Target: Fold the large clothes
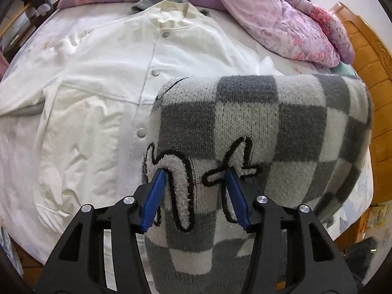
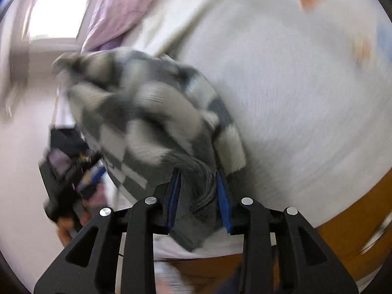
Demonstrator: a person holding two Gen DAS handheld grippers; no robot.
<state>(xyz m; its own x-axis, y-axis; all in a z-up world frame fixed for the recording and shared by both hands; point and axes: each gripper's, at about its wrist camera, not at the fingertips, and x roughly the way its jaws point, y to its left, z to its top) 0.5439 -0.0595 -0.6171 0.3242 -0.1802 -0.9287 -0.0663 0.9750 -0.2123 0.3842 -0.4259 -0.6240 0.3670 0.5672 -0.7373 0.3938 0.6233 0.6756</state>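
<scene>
A grey-and-white checkered knit sweater [image 1: 257, 127] with fuzzy black-edged lettering hangs lifted over the bed. My left gripper [image 1: 194, 174] has its blue fingers spread, with the sweater's cloth between them. In the blurred right wrist view, my right gripper [image 2: 198, 178] is shut on a bunched grey part of the same sweater [image 2: 147, 112] and holds it above the bed. A white snap-front jacket [image 1: 98, 85] lies flat on the bed beneath and to the left of the sweater.
A purple floral quilt [image 1: 269, 17] is heaped along the far side of the bed. The white bed sheet [image 2: 306, 98] spreads under the garments. A wooden bed frame [image 1: 367, 56] runs along the right. The other hand-held device [image 2: 66, 171] shows at the left.
</scene>
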